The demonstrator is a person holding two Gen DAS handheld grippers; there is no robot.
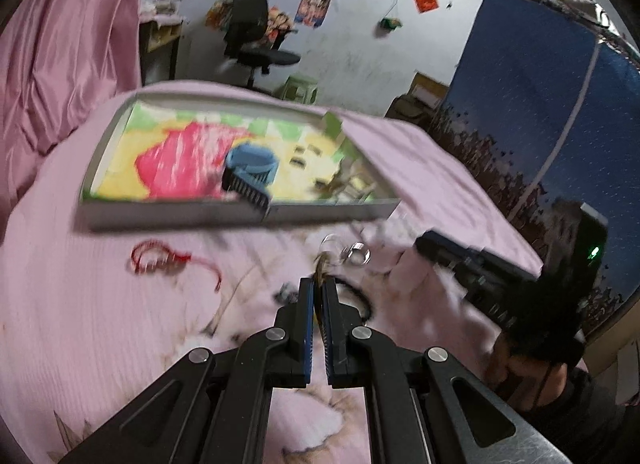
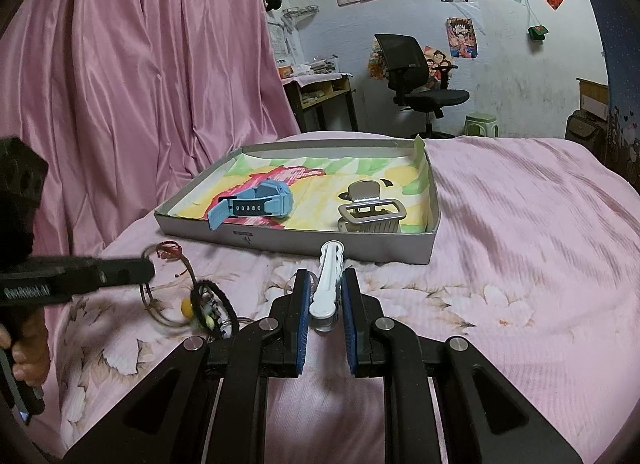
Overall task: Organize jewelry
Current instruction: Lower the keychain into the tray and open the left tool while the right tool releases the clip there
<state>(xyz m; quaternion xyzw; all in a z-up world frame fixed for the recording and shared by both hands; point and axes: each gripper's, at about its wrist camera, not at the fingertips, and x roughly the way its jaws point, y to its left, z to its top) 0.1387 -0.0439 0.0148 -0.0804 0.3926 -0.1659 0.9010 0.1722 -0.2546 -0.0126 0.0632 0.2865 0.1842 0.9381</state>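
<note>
The right gripper (image 2: 325, 284) clamps a white hair clip (image 2: 329, 276) above the bed (image 2: 520, 264). The left gripper (image 1: 319, 288) pinches a thin brownish strand (image 1: 320, 264), blurred.

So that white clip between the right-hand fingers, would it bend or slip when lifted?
The white hair clip looks like hard moulded plastic, so probably stiff and light. Its glossy, wavy sides might slide, though the ribbed blue pads of the right gripper should help.

A shallow grey box (image 2: 332, 242) lies on the bed, lined with bright painted paper. Inside it, a blue watch (image 2: 256, 200) lies at the left and a silver hair claw (image 2: 370, 210) at the right. Just before the box lie a white hair clip (image 2: 329, 278), a red cord bracelet (image 1: 158, 258) and a black beaded bracelet (image 2: 212, 304).
</note>
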